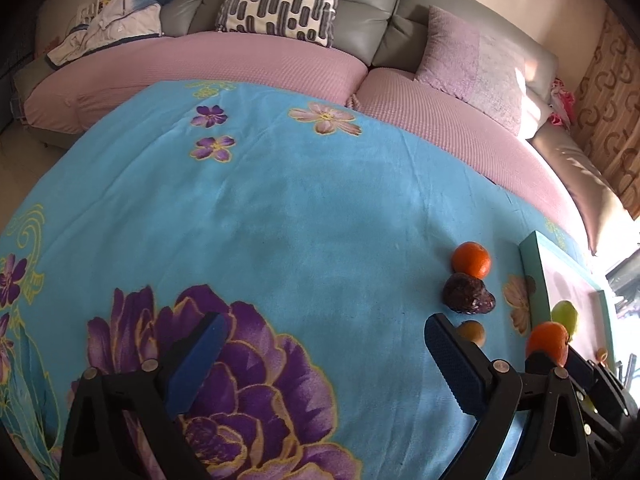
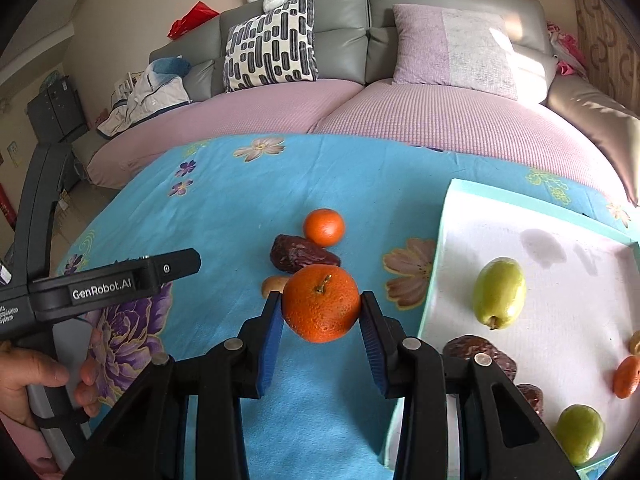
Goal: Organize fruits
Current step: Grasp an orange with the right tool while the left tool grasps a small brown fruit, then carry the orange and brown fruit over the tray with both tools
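Observation:
My right gripper [image 2: 322, 306] is shut on an orange tangerine [image 2: 322, 302], held above the blue cloth just left of the white tray [image 2: 448, 240]. The same tangerine [image 1: 547, 340] shows at the right of the left wrist view. On the cloth lie a second tangerine [image 2: 324, 227], a dark date [image 2: 298, 258] and a small tan fruit [image 2: 274, 284]. Inside the tray are two green fruits [image 2: 499, 292] [image 2: 580, 434], dates [image 2: 480, 352] and a small orange [image 2: 627, 376]. My left gripper [image 1: 324, 364] stands open over the purple flower print, with nothing between its fingers.
A blue flowered cloth [image 1: 300, 200] covers the table. Behind it runs a grey sofa with pink seat covers [image 2: 400, 120], cushions [image 2: 272, 44] and clothes [image 2: 152, 96]. A hand [image 2: 28, 384] holds the left gripper's handle at the lower left of the right wrist view.

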Motion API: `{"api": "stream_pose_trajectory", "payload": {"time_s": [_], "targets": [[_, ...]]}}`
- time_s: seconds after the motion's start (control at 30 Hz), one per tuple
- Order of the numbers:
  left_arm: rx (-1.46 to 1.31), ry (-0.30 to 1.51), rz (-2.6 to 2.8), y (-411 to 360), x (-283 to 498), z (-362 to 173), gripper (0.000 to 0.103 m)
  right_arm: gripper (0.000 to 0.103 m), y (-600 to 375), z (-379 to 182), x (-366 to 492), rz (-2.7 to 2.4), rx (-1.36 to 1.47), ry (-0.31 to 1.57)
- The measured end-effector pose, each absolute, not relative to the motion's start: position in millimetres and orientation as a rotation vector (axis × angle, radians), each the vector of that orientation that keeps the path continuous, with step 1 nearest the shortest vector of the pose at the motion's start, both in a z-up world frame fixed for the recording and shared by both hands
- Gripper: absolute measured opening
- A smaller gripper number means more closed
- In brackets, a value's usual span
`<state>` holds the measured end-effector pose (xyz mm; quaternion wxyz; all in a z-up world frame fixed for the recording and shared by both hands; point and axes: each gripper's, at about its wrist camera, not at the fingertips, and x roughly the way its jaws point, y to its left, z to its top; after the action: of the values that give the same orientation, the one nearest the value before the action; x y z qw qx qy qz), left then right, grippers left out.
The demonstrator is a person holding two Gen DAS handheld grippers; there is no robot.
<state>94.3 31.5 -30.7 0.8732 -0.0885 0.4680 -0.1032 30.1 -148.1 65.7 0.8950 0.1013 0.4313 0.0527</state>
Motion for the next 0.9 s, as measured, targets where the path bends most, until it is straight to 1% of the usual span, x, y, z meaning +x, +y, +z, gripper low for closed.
{"api": "stream_pose_trajectory", "payload": {"time_s": [0.03,0.07,0.17,0.23,0.3,0.33,0.4,0.43,0.47,0.53,0.67,0.73,0.9], "targets": [[-0.181,0.978,-0.243,25,94,-31,0.093,0.04,-153,66,29,0.094,0.212,0.892],[-0.18,0.979,-0.271,19,93,-31,0.091,0.04,-158,67,28,0.078,0.216,0.891],[-0.164,0.982,-0.335,-1,91,-31,0.089,0.04,-174,69,24,0.037,0.233,0.887],[-0.145,0.986,-0.379,-14,89,-32,0.079,0.04,-182,70,23,0.017,0.242,0.886],[-0.128,0.99,-0.412,-27,88,-33,0.077,0.04,-189,71,21,0.005,0.248,0.883],[-0.119,0.992,-0.428,-33,87,-33,0.071,0.04,-191,71,20,0.002,0.251,0.881],[-0.1,0.997,-0.45,-44,85,-35,0.064,0.04,-194,73,19,-0.001,0.255,0.876],[-0.09,0.999,-0.458,-48,85,-36,0.057,0.04,-195,73,19,-0.002,0.257,0.874],[-0.079,1.003,-0.464,-52,85,-37,0.054,0.04,-197,74,18,-0.003,0.259,0.873],[-0.062,1.01,-0.464,-58,84,-38,0.043,0.04,-198,74,18,-0.003,0.262,0.873],[-0.042,1.009,-0.463,-64,83,-40,0.036,0.04,-203,75,16,-0.007,0.269,0.869],[-0.04,1.008,-0.462,-65,82,-39,0.029,0.04,-206,75,14,-0.012,0.273,0.865],[-0.025,0.996,-0.465,-67,79,-36,0.028,0.04,-212,77,11,-0.026,0.283,0.857]]}}
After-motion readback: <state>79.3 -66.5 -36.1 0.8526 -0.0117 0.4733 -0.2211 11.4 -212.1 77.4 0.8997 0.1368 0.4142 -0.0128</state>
